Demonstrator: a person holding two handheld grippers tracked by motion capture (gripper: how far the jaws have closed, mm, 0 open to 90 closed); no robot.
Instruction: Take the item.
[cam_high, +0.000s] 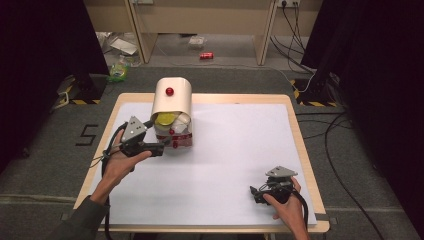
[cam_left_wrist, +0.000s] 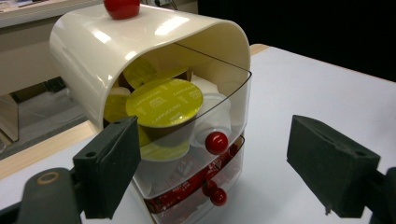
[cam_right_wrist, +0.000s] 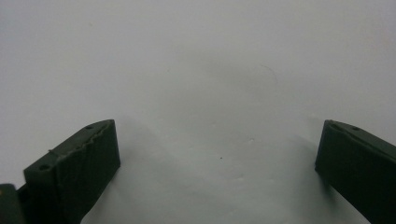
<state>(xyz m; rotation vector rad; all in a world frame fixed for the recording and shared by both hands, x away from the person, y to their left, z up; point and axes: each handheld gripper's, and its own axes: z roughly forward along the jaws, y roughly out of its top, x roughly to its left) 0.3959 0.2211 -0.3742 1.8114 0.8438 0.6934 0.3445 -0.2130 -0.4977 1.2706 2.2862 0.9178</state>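
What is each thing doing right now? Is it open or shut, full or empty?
Top drawer: pulled out, holding yellow-lidded capsules.
Bottom drawer: pushed in, with red things inside.
Cream capsule box: standing upright on the table.
Left gripper: open, jaws on either side of the drawers, touching nothing.
Right gripper: open, holding nothing, low over the table.

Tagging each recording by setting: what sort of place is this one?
Probably a lab or studio set up for recording, not a home. Black curtains flank the wooden table, cables trail over grey carpet, and hazard-striped stand bases sit beside it. A coffee capsule dispenser is the prop.
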